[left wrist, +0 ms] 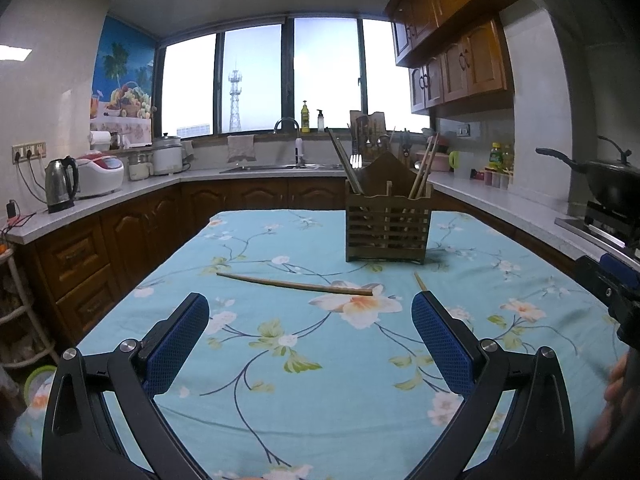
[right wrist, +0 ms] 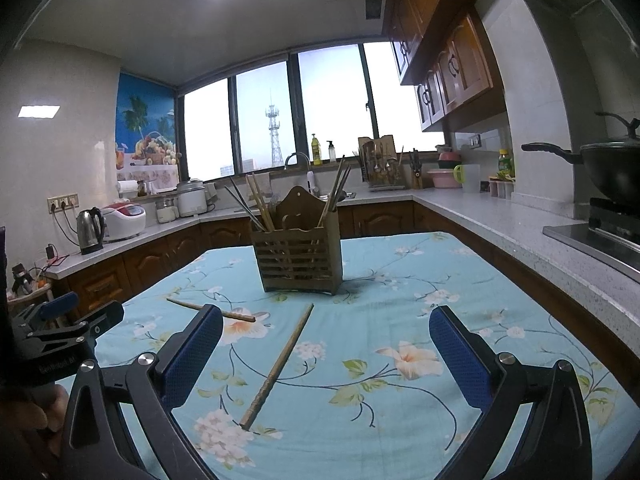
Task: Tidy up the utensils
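On the floral light-blue cloth of the tabletop (right wrist: 500, 280): slatted brown wooden chopstick holder (right wrist: 298, 258), part-filled; two loose tapered wooden chopsticks, one near-left (left wrist: 296, 285), one lengthwise ahead of the right tongs (right wrist: 280, 364). Left tongs (left wrist: 310, 344): spread wide, empty. Right tongs (right wrist: 326, 354): spread wide, empty. Advised handling: straddle the lengthwise chopstick mid-shaft, close squarely across it, tip thick end upward before dropping into the holder. Legible writing: small lettering on the neighbouring tool's body, too blurred to read.

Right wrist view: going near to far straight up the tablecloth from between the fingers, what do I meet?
right gripper, open → near chopstick lying diagonally on the tablecloth → wooden utensil holder with chopsticks standing in it → kitchen counter below the window.
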